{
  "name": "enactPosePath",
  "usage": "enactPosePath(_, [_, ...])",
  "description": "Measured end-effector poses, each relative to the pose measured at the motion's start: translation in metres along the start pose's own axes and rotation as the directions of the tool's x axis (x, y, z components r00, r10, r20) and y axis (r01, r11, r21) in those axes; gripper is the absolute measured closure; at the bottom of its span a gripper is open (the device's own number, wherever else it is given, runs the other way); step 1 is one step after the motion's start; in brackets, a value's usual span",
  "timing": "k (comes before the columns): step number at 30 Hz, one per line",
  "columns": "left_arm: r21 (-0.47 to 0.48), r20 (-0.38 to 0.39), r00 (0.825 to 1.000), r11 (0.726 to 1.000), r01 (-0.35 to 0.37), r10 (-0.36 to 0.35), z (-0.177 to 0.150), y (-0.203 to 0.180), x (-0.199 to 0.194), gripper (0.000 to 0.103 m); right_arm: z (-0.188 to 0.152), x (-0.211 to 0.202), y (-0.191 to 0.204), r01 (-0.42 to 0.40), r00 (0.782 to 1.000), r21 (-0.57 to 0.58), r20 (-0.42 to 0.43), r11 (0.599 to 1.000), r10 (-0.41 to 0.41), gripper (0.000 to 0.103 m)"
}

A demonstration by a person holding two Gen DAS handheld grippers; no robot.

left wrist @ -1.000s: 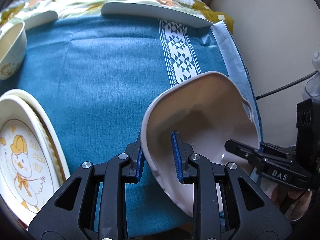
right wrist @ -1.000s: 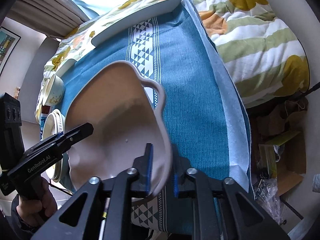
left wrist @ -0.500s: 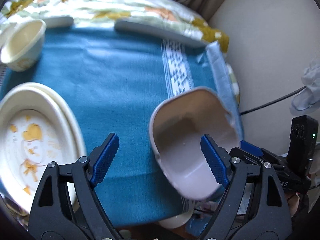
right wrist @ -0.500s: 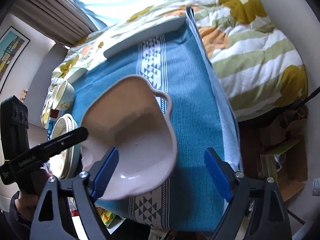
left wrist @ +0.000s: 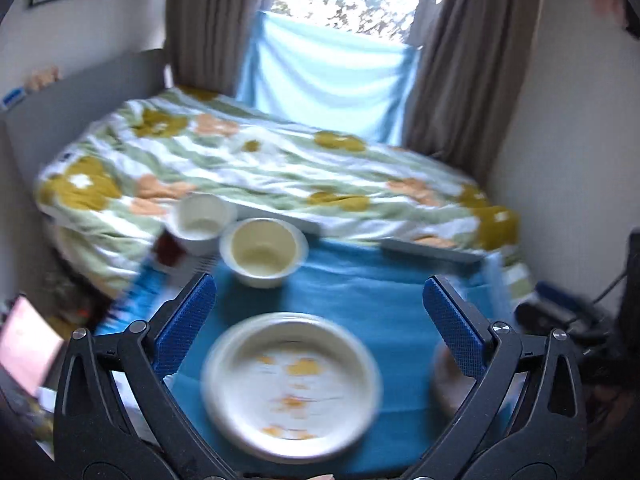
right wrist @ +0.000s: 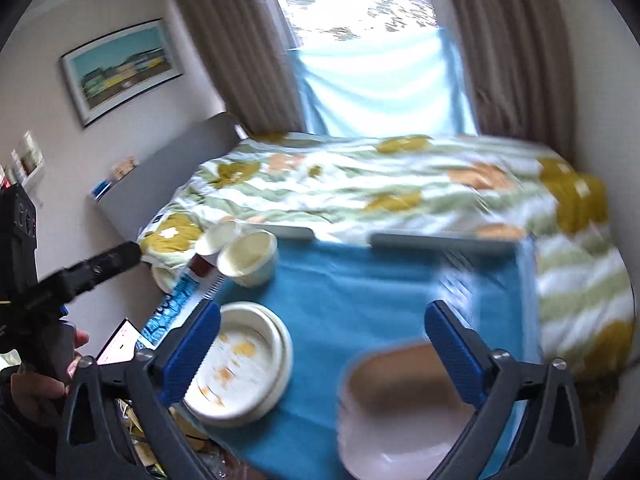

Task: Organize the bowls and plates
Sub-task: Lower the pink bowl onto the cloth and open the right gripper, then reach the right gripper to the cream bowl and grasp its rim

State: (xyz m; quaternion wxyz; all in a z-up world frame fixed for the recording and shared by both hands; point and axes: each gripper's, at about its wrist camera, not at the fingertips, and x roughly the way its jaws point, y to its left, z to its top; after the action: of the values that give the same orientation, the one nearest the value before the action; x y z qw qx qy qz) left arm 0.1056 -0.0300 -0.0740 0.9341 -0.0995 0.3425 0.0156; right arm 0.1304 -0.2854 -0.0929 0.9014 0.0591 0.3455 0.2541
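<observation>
Plain teal-blue cloth (right wrist: 360,300), with white-and-blue patterning along its left and right edges. On that cloth: cream plates (right wrist: 240,360) speckled with orange-yellow print, a pale cream bowl (right wrist: 250,258), a pinkish-beige dish (right wrist: 400,412). Beyond the cloth, white quilt (right wrist: 380,184) striped sage green, blotched mustard and peach; blue finger pads (right wrist: 192,350) on black gripper frames.

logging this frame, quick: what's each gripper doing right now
Left gripper: jaws wide open, holding nothing, above the duck plate.
Right gripper: jaws wide open, holding nothing; the pink dish lies on the cloth.
</observation>
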Motion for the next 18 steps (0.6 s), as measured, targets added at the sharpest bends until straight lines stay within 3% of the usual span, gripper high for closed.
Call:
enactPosePath(3, [0.035, -0.003, 0.998, 0.997, -0.065, 0.065, 0.011, 0.027, 0.011, 0.0, 0.018, 0.03, 0.028, -0.01, 0.999, -0.037, -0.052, 0.999, 0.008, 0.001])
enactPosePath(7, [0.066, -0.009, 0.995, 0.993, -0.102, 0.103, 0.024, 0.064, 0.034, 0.0, 0.035, 0.076, 0.056, 0.037, 0.997, -0.056, -0.065, 0.998, -0.04, 0.001])
enactPosePath(15, [0.031, -0.104, 0.994, 0.999, -0.024, 0.027, 0.04, 0.126, 0.119, 0.0, 0.047, 0.179, 0.067, 0.089, 0.978, -0.008, -0.19, 0.996, -0.089, 0.001])
enactPosePath(18, [0.035, -0.144, 0.989, 0.999, -0.03, 0.034, 0.036, 0.138, 0.151, 0.001, 0.045, 0.216, 0.066, 0.119, 0.964, 0.001, -0.238, 0.993, -0.115, 0.001])
